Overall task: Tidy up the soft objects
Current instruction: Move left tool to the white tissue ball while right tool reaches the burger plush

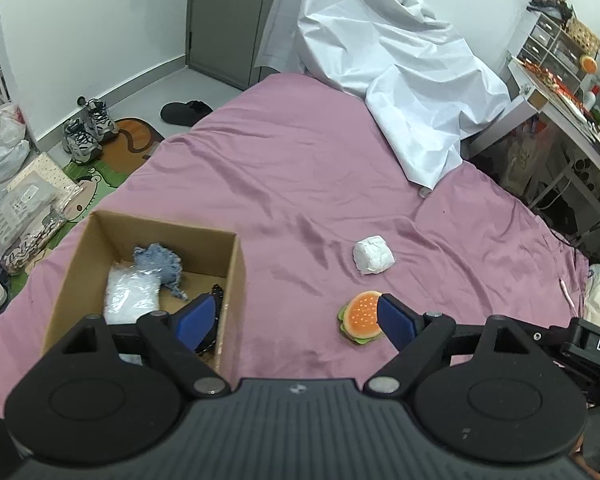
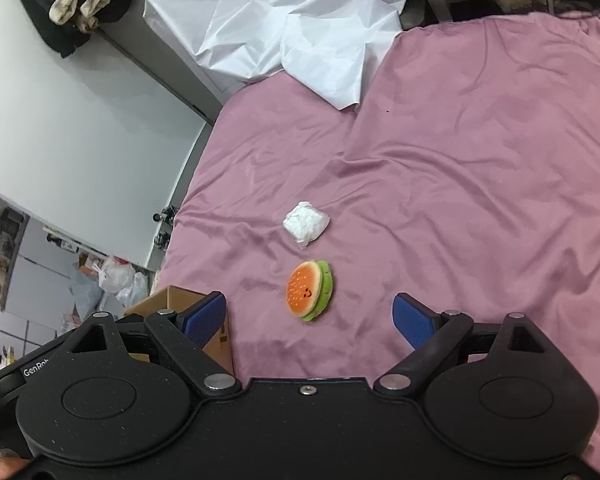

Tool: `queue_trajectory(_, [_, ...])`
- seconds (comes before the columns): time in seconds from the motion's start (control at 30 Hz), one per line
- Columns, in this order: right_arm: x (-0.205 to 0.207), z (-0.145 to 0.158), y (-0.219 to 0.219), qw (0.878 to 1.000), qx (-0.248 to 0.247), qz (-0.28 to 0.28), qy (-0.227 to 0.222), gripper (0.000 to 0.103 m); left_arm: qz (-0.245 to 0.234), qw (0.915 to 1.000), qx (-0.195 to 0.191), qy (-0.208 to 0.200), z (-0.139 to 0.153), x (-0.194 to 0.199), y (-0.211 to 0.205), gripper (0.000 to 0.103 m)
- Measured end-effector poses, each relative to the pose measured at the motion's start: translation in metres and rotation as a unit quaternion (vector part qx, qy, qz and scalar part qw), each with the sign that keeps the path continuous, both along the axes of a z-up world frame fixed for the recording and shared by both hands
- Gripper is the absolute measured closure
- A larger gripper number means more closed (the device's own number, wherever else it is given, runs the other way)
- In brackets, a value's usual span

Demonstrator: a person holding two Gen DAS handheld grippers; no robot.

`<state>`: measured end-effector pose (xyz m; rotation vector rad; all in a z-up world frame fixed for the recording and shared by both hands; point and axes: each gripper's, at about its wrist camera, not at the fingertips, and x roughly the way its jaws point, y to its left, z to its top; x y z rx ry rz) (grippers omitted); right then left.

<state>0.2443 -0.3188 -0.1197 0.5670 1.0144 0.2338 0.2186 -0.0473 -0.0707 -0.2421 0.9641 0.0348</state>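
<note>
Plush burger [image 2: 310, 297] lies on the pink bed sheet [image 2: 480, 208], tipped on its side, orange bun facing the cardboard box [image 1: 236, 264], green layer away from it. Just beyond it, apart and not touching, sits a white crumpled bundle [image 2: 306, 224]. Both are loose on the bed; these look like the two soft items not yet put away. The box stands on the bed to the left of the burger, near but not touching, and already holds a blue fuzzy cloth [image 1: 158, 266], a white bagged item [image 1: 132, 298] and something dark with a cord, mostly hidden behind a finger. Right gripper [image 2: 310, 322] hangs above and short of the burger, jaws spread wide, nothing between them; the burger sits roughly centred in the gap as seen from the right wrist. Left gripper [image 1: 292, 320] is likewise spread and empty, placed between box and burger. Judgement: the step in hand is picking up the burger with the right gripper. To do it well, come down with the pads on either side of the bun stack, squeezing across its flat faces rather than its rounded rim, and close gently since plush compresses and can squirt out. Keep the fingertips off the sheet, which is slack and wrinkled and may get pinched along with the toy. White drape [image 2: 284, 28] at the bed's far end is well clear.
</note>
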Motion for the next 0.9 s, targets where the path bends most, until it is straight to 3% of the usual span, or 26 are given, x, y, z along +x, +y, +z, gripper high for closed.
queue_trajectory(0.3, [0.012, -0.023, -0.004, 0.999, 0.039, -0.002, 0.007, 0.014, -0.001, 0.9998, 0.008, 0.017, -0.016, 0.020, -0.015, 0.017])
queue_trajectory(0.9, [0.052, -0.077, 0.005, 0.990, 0.103, -0.009, 0.091, 0.038, 0.005, 0.9984, -0.008, 0.056, -0.050, 0.074, -0.025, 0.023])
